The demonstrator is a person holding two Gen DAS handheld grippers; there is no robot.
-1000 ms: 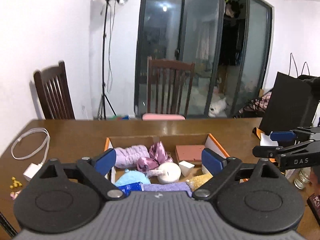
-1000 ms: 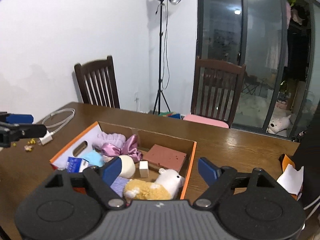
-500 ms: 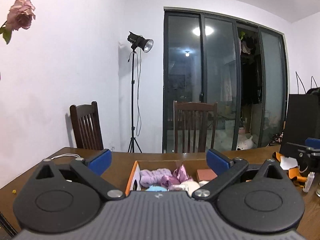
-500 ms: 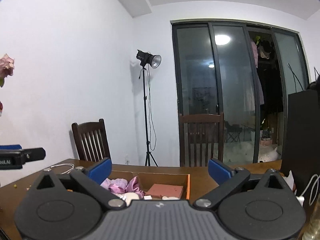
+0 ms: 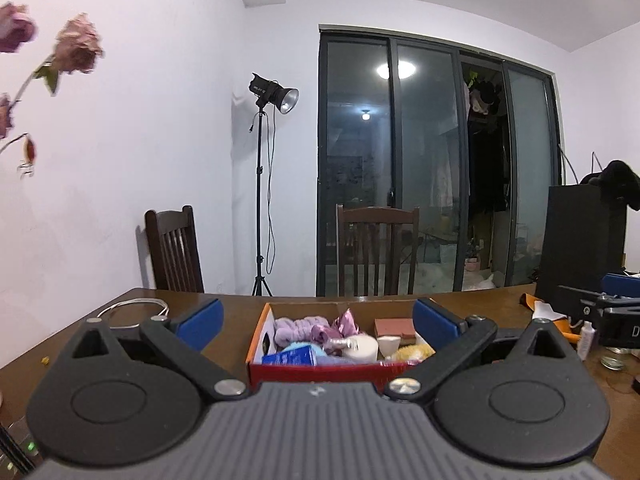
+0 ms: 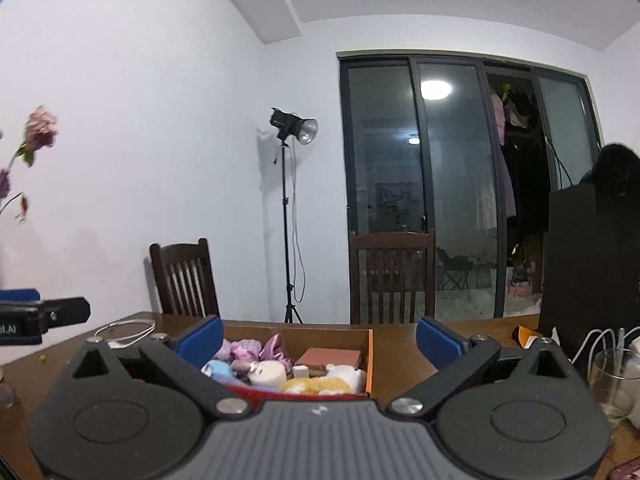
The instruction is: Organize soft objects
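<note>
A cardboard box with orange edges sits on the brown table, straight ahead of both grippers; it also shows in the right wrist view. It holds a lilac fluffy cloth, a pink satin scrunchie, a light blue soft toy, a white round puff, a yellow plush, a blue packet and a reddish block. My left gripper is open and empty, level with the box front. My right gripper is open and empty, near the box.
Two dark wooden chairs stand behind the table with a light stand. A white cable lies at the left. A black bag, a small bottle and a glass stand at the right. Dried roses hang upper left.
Both grippers have dropped low and tilted up to near table level, so the views swung from looking down into the box to looking across it at the room. Both stay open.
</note>
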